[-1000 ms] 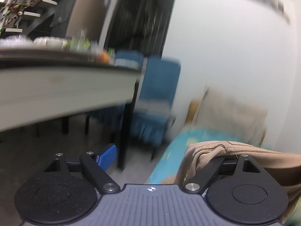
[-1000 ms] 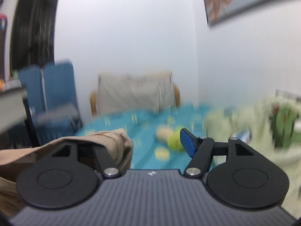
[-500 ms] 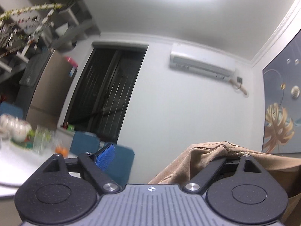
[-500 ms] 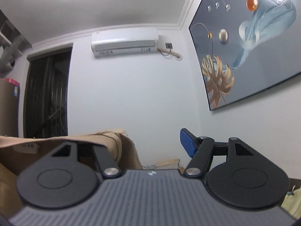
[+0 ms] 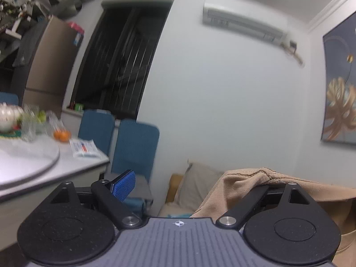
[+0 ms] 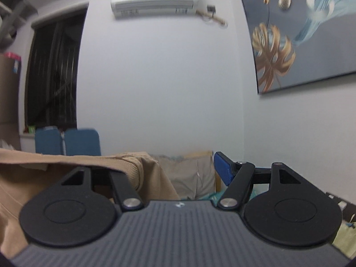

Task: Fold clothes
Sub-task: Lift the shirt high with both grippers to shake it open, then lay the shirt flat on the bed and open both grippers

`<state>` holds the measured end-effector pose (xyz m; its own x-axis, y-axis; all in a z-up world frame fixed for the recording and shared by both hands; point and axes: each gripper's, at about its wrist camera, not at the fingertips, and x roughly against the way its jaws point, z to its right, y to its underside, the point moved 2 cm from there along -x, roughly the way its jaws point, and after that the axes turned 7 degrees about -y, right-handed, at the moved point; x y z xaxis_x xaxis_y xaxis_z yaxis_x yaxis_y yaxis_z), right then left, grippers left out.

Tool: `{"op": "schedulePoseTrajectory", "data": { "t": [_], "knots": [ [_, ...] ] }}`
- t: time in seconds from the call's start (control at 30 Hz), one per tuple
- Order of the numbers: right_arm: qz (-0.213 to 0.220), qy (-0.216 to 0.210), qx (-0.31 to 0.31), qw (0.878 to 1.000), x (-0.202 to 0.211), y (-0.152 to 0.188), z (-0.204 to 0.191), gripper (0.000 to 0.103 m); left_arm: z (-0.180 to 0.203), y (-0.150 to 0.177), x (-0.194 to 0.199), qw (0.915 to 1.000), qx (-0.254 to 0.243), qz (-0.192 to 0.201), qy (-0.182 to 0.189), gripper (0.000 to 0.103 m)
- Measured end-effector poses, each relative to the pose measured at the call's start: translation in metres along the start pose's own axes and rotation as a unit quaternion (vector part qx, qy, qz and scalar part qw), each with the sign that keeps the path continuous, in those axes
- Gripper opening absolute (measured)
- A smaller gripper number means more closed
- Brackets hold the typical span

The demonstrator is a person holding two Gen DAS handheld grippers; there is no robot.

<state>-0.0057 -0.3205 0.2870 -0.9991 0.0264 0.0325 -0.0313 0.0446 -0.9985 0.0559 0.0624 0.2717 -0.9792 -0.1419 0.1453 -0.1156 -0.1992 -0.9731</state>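
Note:
A tan garment (image 5: 249,187) hangs in the air between my two grippers. In the left wrist view it drapes over my right finger and covers it; my blue left fingertip (image 5: 123,185) stands bare and far from it, so my left gripper (image 5: 191,184) is open. In the right wrist view the garment (image 6: 131,166) drapes over my left finger, and the blue right fingertip (image 6: 222,171) is bare, so my right gripper (image 6: 178,169) is open too. Both cameras point at the far wall.
A white dining table (image 5: 44,164) with glasses and oranges stands at the left, with blue chairs (image 5: 135,146) behind it. A beige pillow (image 6: 187,173) lies on a bed with a teal sheet below. An air conditioner (image 6: 153,0) and a painting (image 6: 300,33) hang on the wall.
Both grippers swung up from the bed and table to the ceiling, then tilted back down a little. The garment stayed draped over the same fingers throughout.

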Motion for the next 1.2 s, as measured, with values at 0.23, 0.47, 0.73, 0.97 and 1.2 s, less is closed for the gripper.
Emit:
{"op": "schedulePoseTrajectory", "data": {
  "t": [0.23, 0.47, 0.73, 0.97, 1.2],
  "knots": [
    [-0.074, 0.018, 0.008, 0.997, -0.172, 0.125, 0.02, 0.068, 0.028, 0.142, -0.183, 0.9965, -0.05, -0.064, -0.017, 0.09],
    [-0.171, 0.012, 0.009, 0.985, -0.336, 0.296, 0.043, 0.067, 0.038, 0.318, -0.366, 0.9809, -0.071, -0.179, -0.026, 0.086],
    [-0.318, -0.023, -0.017, 0.948, -0.425, 0.426, 0.056, 0.067, 0.047, 0.429, -0.465, 0.9365, -0.147, -0.317, -0.021, 0.087],
    [-0.408, -0.165, -0.009, 0.898, -0.423, 0.413, 0.02, 0.087, 0.068, 0.4, -0.46, 0.8902, -0.224, -0.396, 0.029, 0.097],
    [-0.336, -0.17, -0.022, 0.926, -0.333, 0.349, -0.004, 0.087, 0.056, 0.335, -0.35, 0.9299, -0.171, -0.314, 0.088, 0.102]
  ]
}}
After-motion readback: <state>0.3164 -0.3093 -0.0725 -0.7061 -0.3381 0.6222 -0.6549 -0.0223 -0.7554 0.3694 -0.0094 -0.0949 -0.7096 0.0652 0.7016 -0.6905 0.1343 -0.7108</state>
